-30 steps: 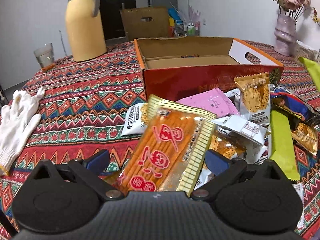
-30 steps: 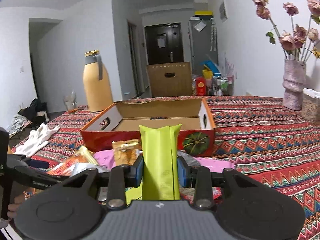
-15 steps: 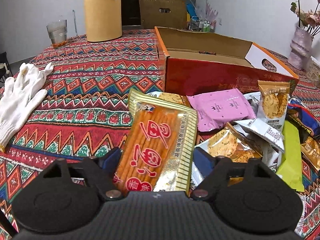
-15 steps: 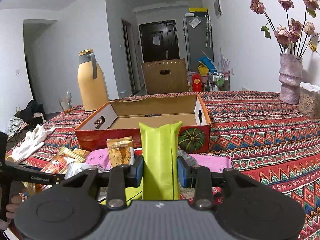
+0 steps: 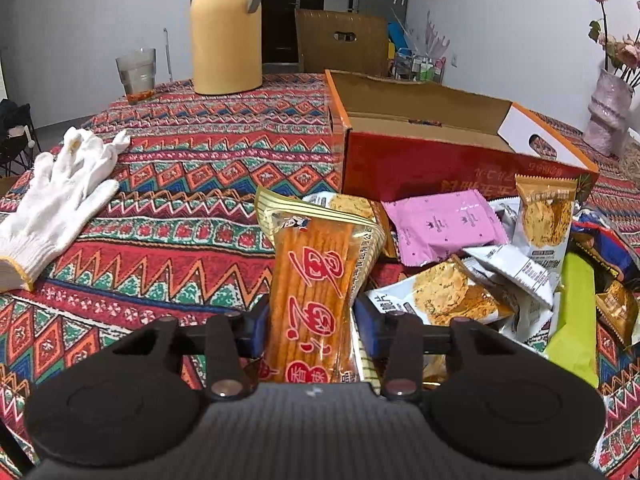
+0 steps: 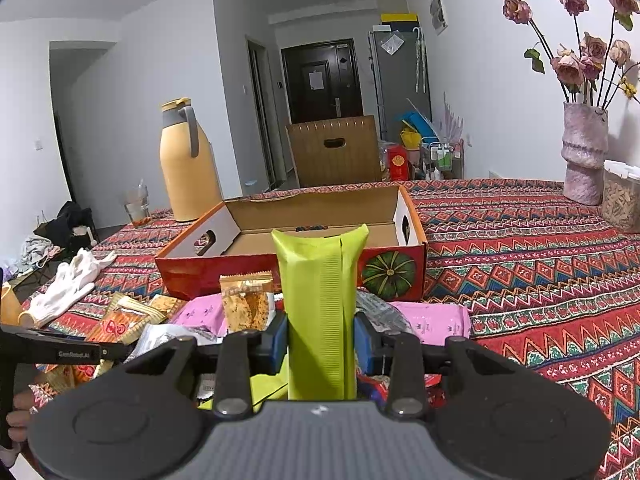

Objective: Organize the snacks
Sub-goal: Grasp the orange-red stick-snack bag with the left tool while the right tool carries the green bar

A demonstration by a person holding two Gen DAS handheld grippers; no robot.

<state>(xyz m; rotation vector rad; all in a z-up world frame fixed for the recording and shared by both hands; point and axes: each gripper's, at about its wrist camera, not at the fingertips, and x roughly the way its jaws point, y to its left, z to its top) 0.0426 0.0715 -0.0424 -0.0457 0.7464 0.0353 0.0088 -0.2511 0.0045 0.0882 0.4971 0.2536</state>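
Snacks (image 5: 472, 264) overlap, half hidden; left gripper (image 5: 311, 322), just closing, pinches the orange packet (image 5: 316, 288); right gripper (image 6: 320, 338) clamps the green packet (image 6: 320, 300).

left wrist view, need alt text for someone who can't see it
The left hand-held gripper, whose jaws have just been closing, clamps a long orange snack packet with red characters over a colourful zigzag-patterned tablecloth. To its right lies a heap of pink, white and green snack packets before an open red cardboard box; a white cotton glove lies left.
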